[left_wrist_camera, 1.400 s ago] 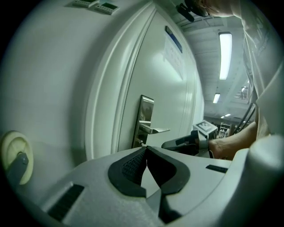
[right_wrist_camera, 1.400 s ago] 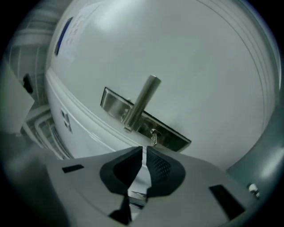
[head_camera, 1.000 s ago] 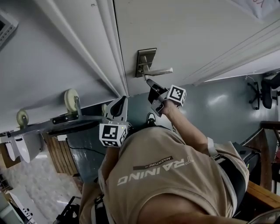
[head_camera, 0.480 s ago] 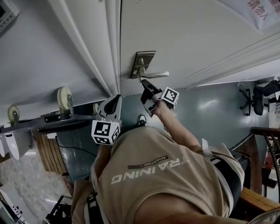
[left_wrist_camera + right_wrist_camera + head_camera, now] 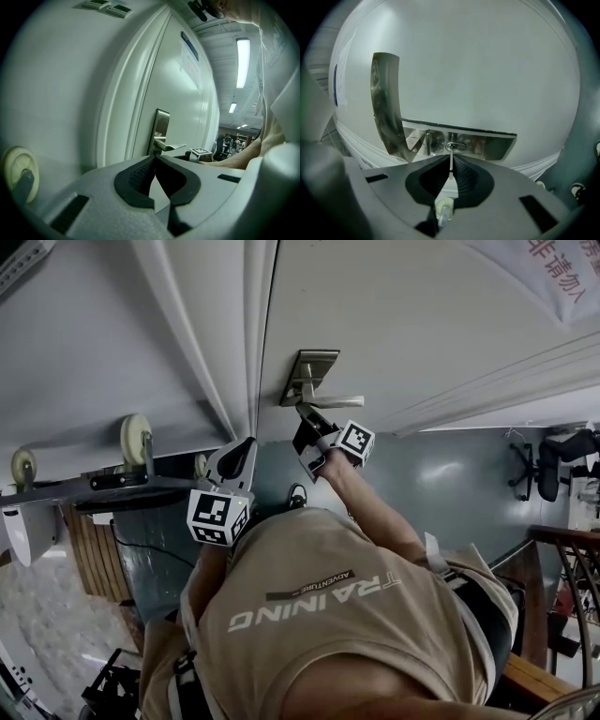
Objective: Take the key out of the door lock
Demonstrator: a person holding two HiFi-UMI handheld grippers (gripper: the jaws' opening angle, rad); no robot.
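A metal lock plate (image 5: 314, 362) with a lever handle (image 5: 339, 401) sits on the white door (image 5: 422, 315). My right gripper (image 5: 301, 413) reaches up to the plate just under the handle. In the right gripper view the thin key (image 5: 451, 165) sticks out of the keyhole in the lock plate (image 5: 487, 143), and my right gripper (image 5: 451, 160) is shut on its blade. The lever handle (image 5: 384, 103) stands to the left. My left gripper (image 5: 246, 448) hangs back beside the door frame, shut and holding nothing. From the left gripper (image 5: 154, 158) the lock plate (image 5: 161, 124) is visible ahead.
The door frame's mouldings (image 5: 234, 334) run left of the lock. A cart with pale wheels (image 5: 136, 439) stands at the left. An office chair (image 5: 553, 460) and a wooden rail (image 5: 562, 540) are at the right. A printed sign (image 5: 562, 277) hangs on the door.
My right gripper has edged closer to the lock plate under the handle. The left gripper keeps its place beside it. The head view has shifted slightly.
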